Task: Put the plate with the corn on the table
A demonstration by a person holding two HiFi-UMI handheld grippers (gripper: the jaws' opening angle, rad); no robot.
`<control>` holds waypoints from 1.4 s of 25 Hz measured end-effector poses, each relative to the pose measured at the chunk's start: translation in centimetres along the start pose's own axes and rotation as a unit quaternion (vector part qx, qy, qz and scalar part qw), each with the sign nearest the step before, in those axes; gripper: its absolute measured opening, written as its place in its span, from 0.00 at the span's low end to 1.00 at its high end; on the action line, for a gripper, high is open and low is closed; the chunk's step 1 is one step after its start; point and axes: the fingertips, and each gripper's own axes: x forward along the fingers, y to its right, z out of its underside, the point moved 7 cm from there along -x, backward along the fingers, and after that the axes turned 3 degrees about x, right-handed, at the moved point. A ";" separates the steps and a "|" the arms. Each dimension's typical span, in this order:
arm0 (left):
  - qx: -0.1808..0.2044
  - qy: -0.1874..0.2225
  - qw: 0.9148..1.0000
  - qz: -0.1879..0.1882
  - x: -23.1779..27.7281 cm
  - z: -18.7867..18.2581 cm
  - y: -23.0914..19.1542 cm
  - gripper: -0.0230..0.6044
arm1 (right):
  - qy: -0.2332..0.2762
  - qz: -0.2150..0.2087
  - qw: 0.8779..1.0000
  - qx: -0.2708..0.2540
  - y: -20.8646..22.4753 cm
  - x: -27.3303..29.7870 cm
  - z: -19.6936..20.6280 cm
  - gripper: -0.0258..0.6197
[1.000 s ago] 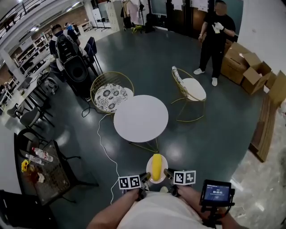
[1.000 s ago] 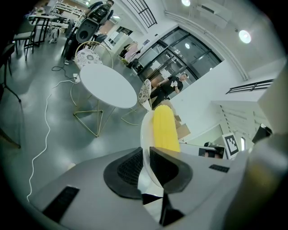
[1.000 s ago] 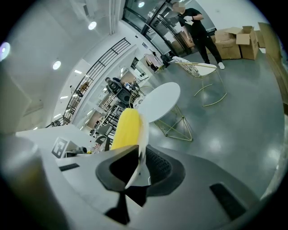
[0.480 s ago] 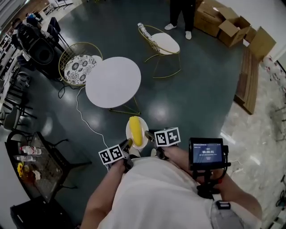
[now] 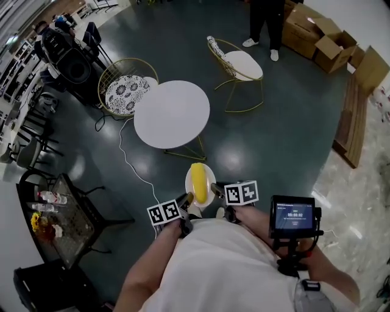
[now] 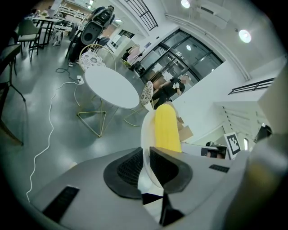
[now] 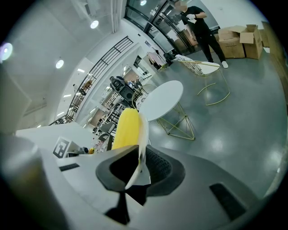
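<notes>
Surface (image 5: 172, 114): round, white, whole top free for set-down.
Approach: open floor between surface's near edge and plate (image 5: 210, 177); plate clamped at opposite rims by left claw (image 5: 184, 201) and right claw (image 5: 216, 189).
Obstacles: patterned chair (image 5: 127, 91) just beside surface, far left. White-cushion chair (image 5: 241, 64) beyond right, clear gap between. Cable (image 5: 137, 173) snaking on floor, left of surface legs. Mesh side table (image 5: 67, 219) well left. Person (image 5: 266, 15) and boxes (image 5: 320, 36) well beyond.
</notes>
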 end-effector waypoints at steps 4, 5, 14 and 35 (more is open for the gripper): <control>-0.001 0.002 1.000 -0.001 -0.2 0.0 -0.2 0.12 | -0.003 -0.002 1.000 -0.001 -0.1 0.2 0.2 0.13; -0.002 0.003 1.000 -0.001 -0.2 0.1 -0.2 0.12 | -0.004 -0.002 1.000 -0.001 -0.1 0.2 0.2 0.13; -0.008 0.003 1.000 -0.011 -0.8 1.0 -0.3 0.12 | -0.010 -0.010 1.000 -0.002 -0.2 0.3 0.8 0.13; -0.029 0.013 0.999 -0.018 -0.8 0.5 -0.1 0.12 | -0.025 -0.022 0.999 -0.005 -0.4 0.5 -0.2 0.13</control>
